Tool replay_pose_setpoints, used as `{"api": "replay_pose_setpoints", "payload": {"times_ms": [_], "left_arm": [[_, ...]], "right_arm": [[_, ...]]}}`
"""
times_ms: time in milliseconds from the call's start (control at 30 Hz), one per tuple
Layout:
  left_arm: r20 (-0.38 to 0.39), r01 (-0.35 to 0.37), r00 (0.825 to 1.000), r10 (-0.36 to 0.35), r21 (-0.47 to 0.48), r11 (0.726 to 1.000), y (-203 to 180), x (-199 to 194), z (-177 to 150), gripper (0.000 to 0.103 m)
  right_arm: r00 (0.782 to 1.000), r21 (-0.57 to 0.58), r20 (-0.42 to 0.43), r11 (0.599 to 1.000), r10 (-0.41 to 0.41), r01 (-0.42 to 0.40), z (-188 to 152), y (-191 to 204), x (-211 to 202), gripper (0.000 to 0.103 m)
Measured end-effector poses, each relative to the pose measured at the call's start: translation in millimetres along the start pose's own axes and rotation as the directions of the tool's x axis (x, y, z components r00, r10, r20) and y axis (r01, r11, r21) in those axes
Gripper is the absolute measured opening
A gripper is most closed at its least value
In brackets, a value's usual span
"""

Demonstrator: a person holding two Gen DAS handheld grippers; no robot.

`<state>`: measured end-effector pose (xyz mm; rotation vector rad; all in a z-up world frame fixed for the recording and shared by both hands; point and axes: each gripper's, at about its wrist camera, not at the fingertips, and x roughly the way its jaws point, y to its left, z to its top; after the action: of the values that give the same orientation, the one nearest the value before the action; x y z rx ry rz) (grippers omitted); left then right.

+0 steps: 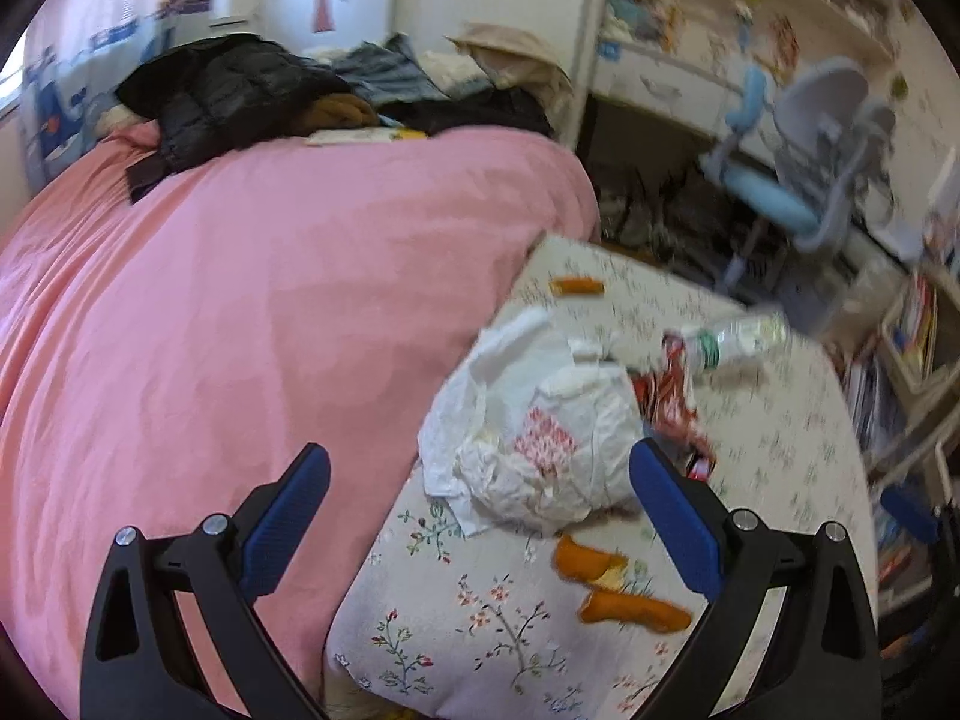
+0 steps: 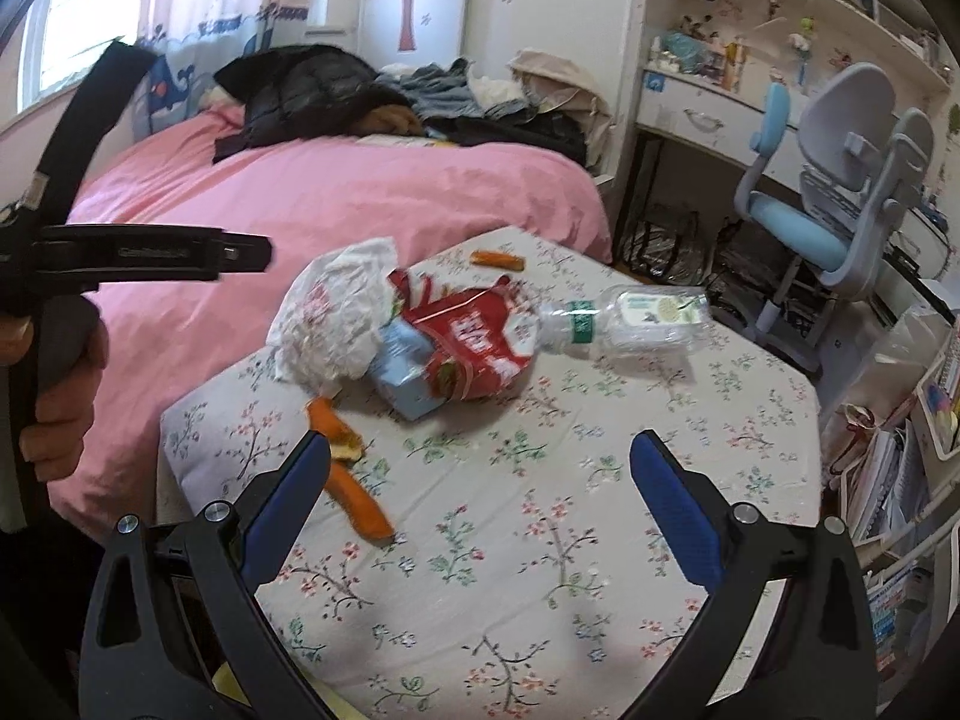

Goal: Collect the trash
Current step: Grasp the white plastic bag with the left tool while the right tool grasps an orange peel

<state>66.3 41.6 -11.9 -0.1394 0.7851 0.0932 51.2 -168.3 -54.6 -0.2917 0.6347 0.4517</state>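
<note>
Trash lies on a floral-cloth table (image 2: 540, 540): a crumpled white plastic bag (image 2: 336, 312), a red snack wrapper (image 2: 474, 336) over a pale blue carton (image 2: 402, 378), a clear plastic bottle (image 2: 636, 318) on its side, and orange peels (image 2: 354, 498). My right gripper (image 2: 480, 468) is open above the bare cloth, short of the pile. My left gripper (image 1: 480, 474) is open, its fingers either side of the white bag (image 1: 540, 438), not touching it. The left view also shows the wrapper (image 1: 672, 396), the bottle (image 1: 732, 339) and peels (image 1: 630, 606). A hand (image 2: 60, 396) holds the left gripper's handle.
A bed with a pink cover (image 2: 300, 198) runs along the table's left side, with dark clothes (image 2: 312, 90) piled at its far end. A blue-and-grey desk chair (image 2: 840, 192) stands at the right by a white desk (image 2: 708, 108). Books and shelves (image 2: 894, 468) crowd the right edge.
</note>
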Motion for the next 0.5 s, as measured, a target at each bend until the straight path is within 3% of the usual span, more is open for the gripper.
{"api": "replay_pose_setpoints", "payload": {"times_ms": [167,300,500], "left_arm": [[-0.060,0.151,0.987,-0.146,0.071,0.986,1.1,16.4,10.2,0.095],[-0.012,0.144,0.990,-0.144,0.109,0.983,3.8,26.7,16.8,0.095],[-0.046,0.167,0.986,-0.162,0.125,0.978,-2.1,52.4,14.4,0.095]], "right_arm": [[0.996,0.002,-0.055,0.997,0.072,-0.072,-4.5,13.2,20.0,0.097],[0.988,-0.013,-0.112,0.994,0.103,-0.105,-8.7,26.1,40.3,0.097],[0.977,-0.024,-0.156,0.988,0.146,-0.151,-12.4,43.4,61.5,0.096]]}}
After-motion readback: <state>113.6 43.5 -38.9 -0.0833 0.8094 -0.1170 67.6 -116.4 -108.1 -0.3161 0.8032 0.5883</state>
